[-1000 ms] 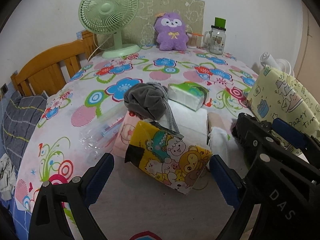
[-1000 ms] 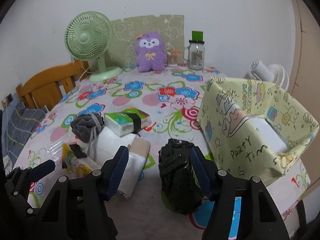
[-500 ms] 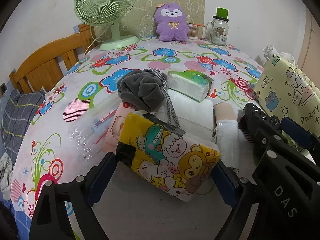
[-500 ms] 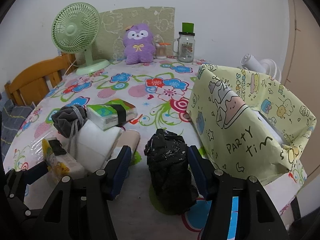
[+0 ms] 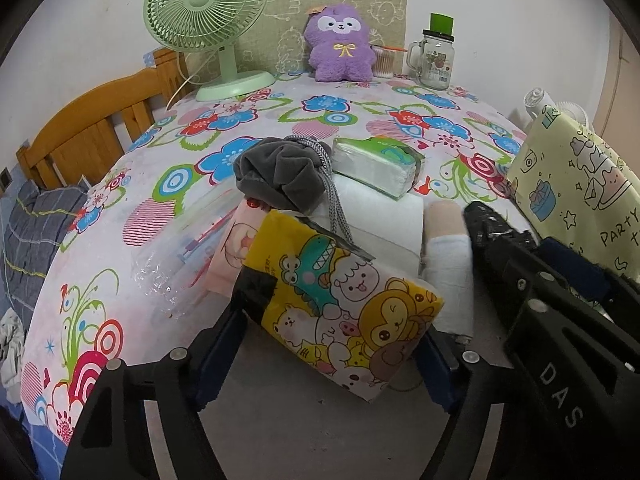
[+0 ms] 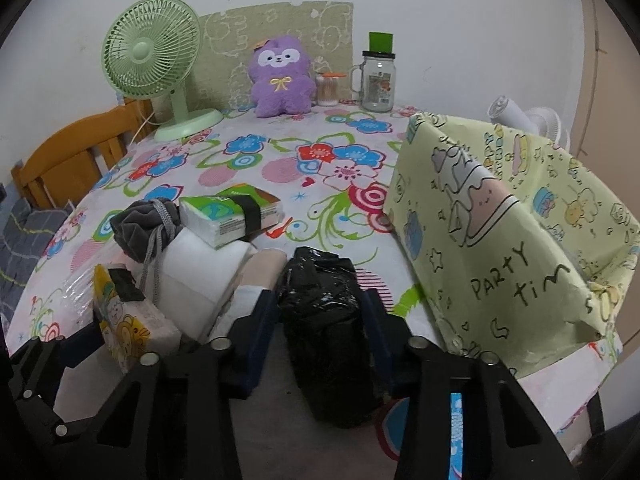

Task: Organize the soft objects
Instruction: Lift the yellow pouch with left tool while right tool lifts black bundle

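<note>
- Our left gripper (image 5: 332,344) jaws have just been closing and now clasp the cartoon tissue pack (image 5: 340,304) at six o'clock.
- Our right gripper (image 6: 320,320) jaws, also closing, pinch the black bundle (image 6: 324,316).
- The pouch (image 5: 280,176), green tissues (image 5: 376,160) and roll (image 5: 380,220) remain on the bench; the party bag (image 6: 500,240) waits at three o'clock.

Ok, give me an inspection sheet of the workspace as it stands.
Surface: floral tablecloth on a table.
Job's things: cartoon tissue pack, black bundle, white roll, green tissue pack, grey drawstring pouch, yellow party bag standing open.
Clutter: green fan, purple plush, glass jar mug.
Grippers: left tool closing around the cartoon pack; right tool closing around the black bundle.
Cables: fan cord.
Surroundings: wooden chair, white wall.
</note>
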`<state>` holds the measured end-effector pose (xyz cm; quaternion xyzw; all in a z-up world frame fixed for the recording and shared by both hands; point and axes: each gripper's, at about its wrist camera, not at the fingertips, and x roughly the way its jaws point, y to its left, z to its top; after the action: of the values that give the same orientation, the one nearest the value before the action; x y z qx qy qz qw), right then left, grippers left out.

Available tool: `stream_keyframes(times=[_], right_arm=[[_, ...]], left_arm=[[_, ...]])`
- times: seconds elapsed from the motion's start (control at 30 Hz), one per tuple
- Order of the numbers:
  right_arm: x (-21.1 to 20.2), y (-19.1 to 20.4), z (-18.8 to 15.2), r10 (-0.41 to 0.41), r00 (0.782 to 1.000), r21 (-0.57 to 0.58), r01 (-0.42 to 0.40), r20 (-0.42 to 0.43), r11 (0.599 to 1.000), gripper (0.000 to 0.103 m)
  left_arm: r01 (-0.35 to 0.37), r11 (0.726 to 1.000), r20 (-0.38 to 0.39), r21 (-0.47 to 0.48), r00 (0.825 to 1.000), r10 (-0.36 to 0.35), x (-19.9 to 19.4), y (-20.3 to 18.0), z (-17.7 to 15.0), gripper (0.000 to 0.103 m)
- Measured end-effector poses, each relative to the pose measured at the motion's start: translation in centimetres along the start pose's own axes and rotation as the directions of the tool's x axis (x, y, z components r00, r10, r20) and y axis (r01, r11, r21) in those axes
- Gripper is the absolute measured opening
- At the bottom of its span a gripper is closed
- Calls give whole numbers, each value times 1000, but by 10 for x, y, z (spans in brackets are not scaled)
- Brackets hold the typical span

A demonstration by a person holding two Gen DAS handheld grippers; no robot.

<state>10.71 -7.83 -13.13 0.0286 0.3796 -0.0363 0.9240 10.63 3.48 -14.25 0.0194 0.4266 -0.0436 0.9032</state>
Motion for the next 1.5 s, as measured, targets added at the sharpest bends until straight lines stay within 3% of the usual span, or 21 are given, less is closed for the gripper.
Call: stream_keyframes(times=[0.27, 1.5], right_arm=[[-2, 1, 1, 40, 999, 7, -40, -11, 999, 27], [-59, -13, 32, 80, 991, 2, -80, 108, 997, 26]], left_arm=[[-8, 1000, 15, -4, 1000, 8, -6, 1, 1, 75], [-25, 1000, 150, 11, 988, 23, -68, -19, 28, 75]])
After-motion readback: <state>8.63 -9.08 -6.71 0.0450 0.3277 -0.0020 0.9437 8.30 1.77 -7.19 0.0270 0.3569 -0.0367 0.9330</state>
